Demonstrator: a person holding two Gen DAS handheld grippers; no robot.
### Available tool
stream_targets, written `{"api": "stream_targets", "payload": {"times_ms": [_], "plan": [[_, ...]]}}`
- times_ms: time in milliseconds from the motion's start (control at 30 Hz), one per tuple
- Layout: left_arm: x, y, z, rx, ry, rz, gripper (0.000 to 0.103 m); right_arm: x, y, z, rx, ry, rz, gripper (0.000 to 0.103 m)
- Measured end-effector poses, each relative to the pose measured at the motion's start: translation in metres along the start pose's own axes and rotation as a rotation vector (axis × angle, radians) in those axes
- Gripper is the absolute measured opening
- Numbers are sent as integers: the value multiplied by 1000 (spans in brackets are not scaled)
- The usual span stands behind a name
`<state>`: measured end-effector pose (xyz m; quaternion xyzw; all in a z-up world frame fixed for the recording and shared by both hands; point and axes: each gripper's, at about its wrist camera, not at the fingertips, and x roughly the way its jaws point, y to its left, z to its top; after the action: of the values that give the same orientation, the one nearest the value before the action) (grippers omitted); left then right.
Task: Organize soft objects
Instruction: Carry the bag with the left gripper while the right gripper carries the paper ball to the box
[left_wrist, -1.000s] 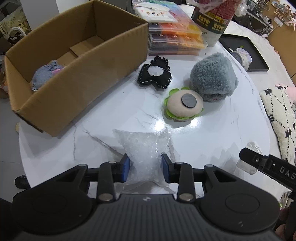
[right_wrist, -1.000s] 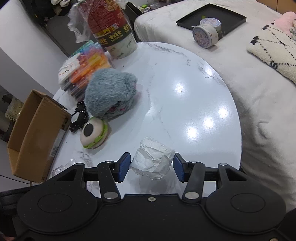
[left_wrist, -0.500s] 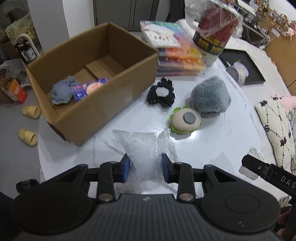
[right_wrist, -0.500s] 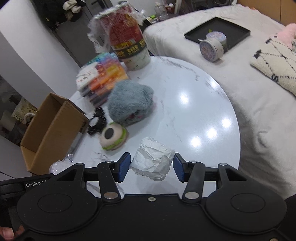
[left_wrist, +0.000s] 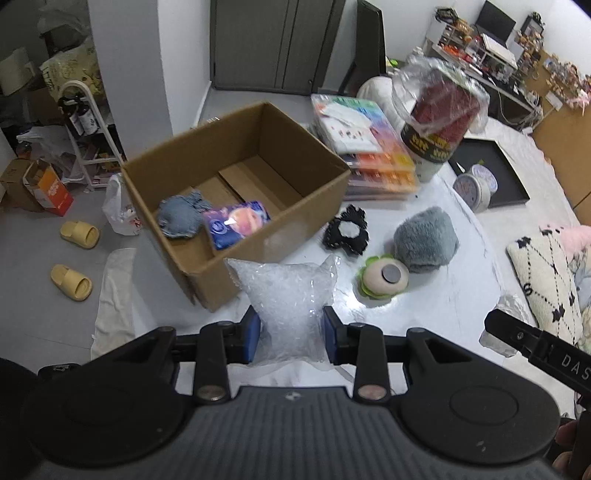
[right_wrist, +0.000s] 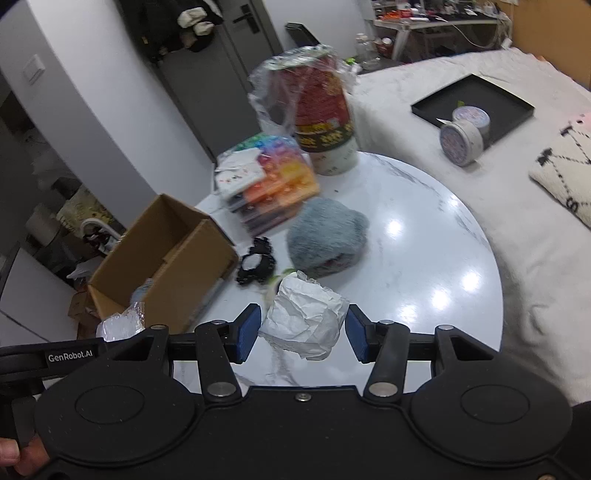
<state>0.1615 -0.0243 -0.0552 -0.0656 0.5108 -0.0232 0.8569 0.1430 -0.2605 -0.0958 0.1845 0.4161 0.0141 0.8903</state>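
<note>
My left gripper (left_wrist: 291, 334) was clamped on a clear plastic pillow (left_wrist: 290, 299) stuffed with shiny shreds, its blue pads pressed into the pillow's lower sides so that the bag bulged out above them, held clear of the table (left_wrist: 436, 306). My right gripper (right_wrist: 303, 334) carried a crumpled white paper wad (right_wrist: 306, 319) between its blue pads; the wad hung in the gap above the tabletop, and I could not tell for sure how firmly both pads bit into it, though it was plainly off the surface. Just beyond the pillow stood the open cardboard box (left_wrist: 295, 225), set at the table's left edge, with a blue-grey denim pouch (left_wrist: 179, 216) and a bright purple packet (left_wrist: 236, 221) lying side by side in its near corner. On the white marble top to the right of the box lay a black frilled scrunchie (left_wrist: 346, 230), then a burger-shaped squishy (left_wrist: 384, 280) with a dark disc on top, and touching that a grey fluffy plush (left_wrist: 424, 240). Farther back sat a stack of coloured plastic cases (left_wrist: 373, 155) and a red tub wrapped in film (left_wrist: 437, 122). Off the table, on the bed, a black tray (right_wrist: 472, 107) held a round tin (right_wrist: 461, 142), and a patterned cushion (right_wrist: 569, 173) lay near the right edge.
</note>
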Motion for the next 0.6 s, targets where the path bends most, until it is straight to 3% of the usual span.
{"api": "stream_targets", "payload": {"times_ms": [600], "plan": [[-40,60,36,-83,-98,1,34,-15,65,17,-134,-46,121,50]]}}
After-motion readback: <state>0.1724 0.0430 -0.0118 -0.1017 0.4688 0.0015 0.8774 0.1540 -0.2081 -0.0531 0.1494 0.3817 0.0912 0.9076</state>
